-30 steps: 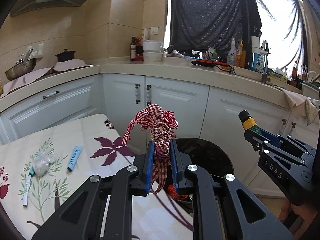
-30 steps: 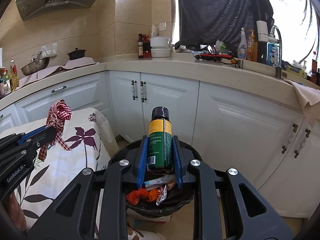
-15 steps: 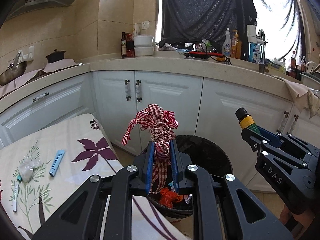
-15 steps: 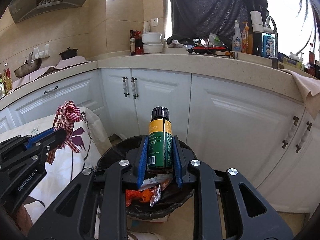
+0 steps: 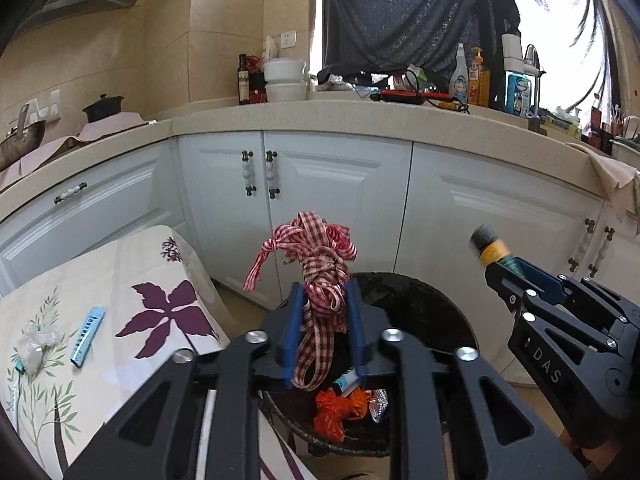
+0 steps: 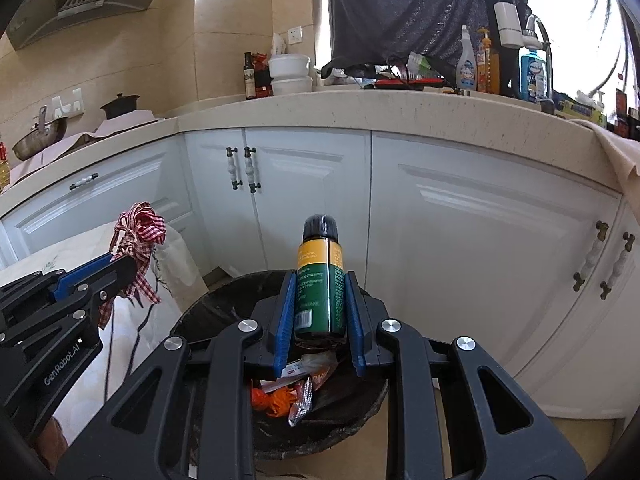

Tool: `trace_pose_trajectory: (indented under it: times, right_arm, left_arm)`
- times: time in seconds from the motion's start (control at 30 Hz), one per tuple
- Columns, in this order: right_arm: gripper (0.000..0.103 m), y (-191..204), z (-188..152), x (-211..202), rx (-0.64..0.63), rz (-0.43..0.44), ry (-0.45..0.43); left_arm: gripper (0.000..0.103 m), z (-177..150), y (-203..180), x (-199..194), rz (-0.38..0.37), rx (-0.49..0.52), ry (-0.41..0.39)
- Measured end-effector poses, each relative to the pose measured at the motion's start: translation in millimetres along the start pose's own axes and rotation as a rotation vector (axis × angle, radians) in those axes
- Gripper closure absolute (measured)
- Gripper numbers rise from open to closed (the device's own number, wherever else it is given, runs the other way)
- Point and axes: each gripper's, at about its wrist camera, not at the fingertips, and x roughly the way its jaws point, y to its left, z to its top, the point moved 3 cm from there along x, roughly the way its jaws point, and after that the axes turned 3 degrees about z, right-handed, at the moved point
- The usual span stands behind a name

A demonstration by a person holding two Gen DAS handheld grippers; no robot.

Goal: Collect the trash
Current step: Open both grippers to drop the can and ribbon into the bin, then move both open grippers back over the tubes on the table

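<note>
Opening jaws, crinkly gingham ribbon between.

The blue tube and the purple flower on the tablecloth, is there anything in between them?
No. In the left wrist view, only bare cream cloth lies between the small blue tube and the purple flower print on the floral tablecloth.

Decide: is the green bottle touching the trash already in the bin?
Apart. The right wrist view shows the green bottle clamped in the right gripper, above the bin's trash.

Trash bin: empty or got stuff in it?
Not empty. The trash bin holds an orange wad, a foil wrapper and a paper scrap.
</note>
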Motion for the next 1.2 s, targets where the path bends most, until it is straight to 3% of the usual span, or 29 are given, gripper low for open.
trace_pose_trajectory:
  times: [0.07, 0.13, 0.3, 0.87, 1.2]
  right_arm:
    - [0.077, -1.9, -1.7, 5.9, 0.012, 0.000, 0.013]
    - [0.069, -2.1, -3.4, 8.3, 0.020, -0.003, 0.017]
    - [0.068, 2.2, -4.5, 11.1, 0.010, -0.001, 0.023]
    - [0.055, 23.1, -2.5, 7.4, 0.004, 0.029, 0.026]
    - [0.055, 68.7, -2.5, 5.1, -0.039, 0.120, 0.038]
  left_arm:
    - [0.070, -1.3, 1.6, 5.0, 0.007, -0.002, 0.011]
    - [0.065, -2.2, 4.9, 8.1, 0.009, -0.011, 0.021]
    - [0.053, -3.2, 12.3, 10.9, 0.016, -0.038, 0.033]
    - [0.041, -4.9, 33.1, -1.0, 0.061, -0.059, 0.027]
    - [0.036, -20.5, 90.4, -32.2, 0.190, -0.096, 0.027]
